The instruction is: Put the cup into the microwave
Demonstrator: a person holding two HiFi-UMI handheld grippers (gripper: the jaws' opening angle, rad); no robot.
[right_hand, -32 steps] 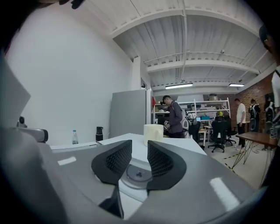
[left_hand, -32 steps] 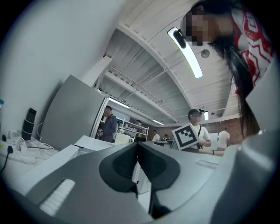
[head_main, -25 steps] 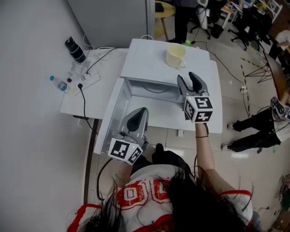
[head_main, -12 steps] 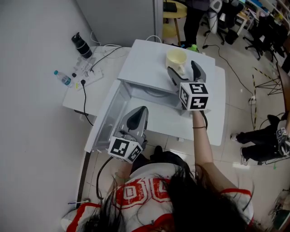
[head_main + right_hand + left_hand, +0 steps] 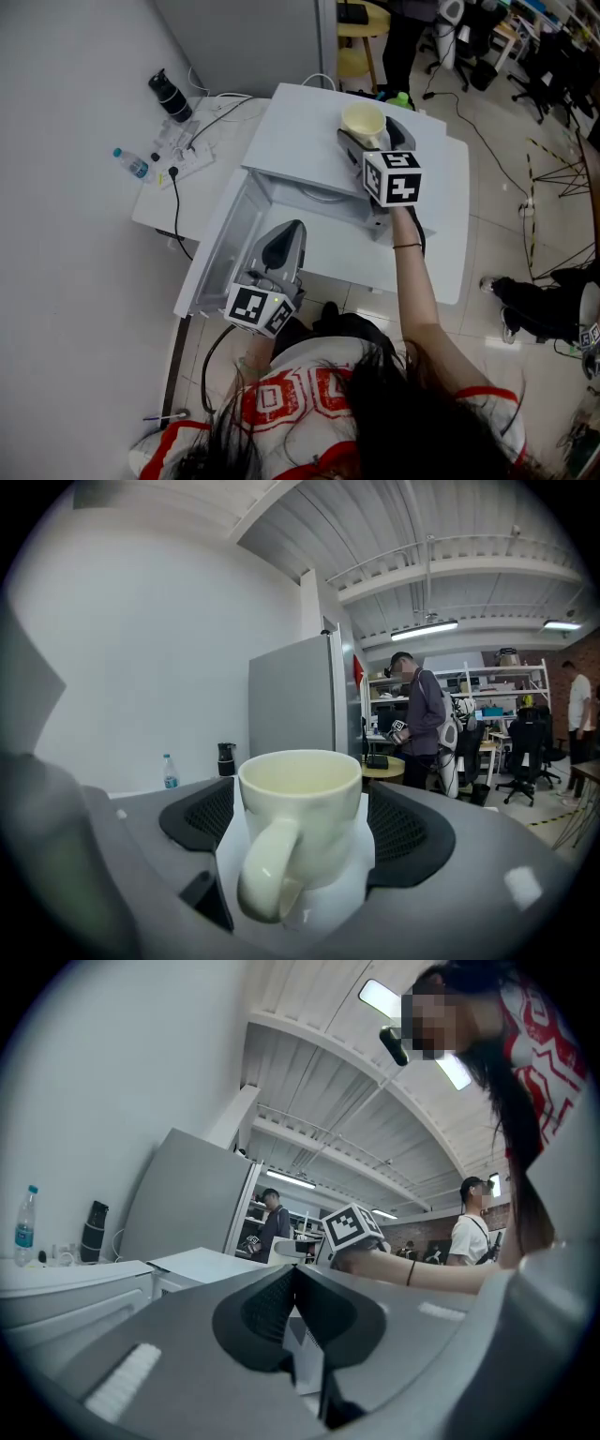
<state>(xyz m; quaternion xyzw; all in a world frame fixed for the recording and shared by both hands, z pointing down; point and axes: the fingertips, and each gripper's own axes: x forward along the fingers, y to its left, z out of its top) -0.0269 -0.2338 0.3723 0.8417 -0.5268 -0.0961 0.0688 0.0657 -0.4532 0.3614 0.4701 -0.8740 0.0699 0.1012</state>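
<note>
One cup [image 5: 363,117] — right hand-held gripper [image 5: 370,133] opening around it, left hand-held gripper [image 5: 284,234] closed.

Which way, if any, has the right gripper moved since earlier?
Yes: the right gripper went forward across the microwave top to the cup, now between its opening jaws.

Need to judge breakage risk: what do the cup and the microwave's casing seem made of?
Cup: probably glazed ceramic, cream and glossy; thick rim, bright glint on the handle. Microwave: white, matte casing with flat panels and crisp edges, likely painted sheet metal, though plastic can't be ruled out.
</note>
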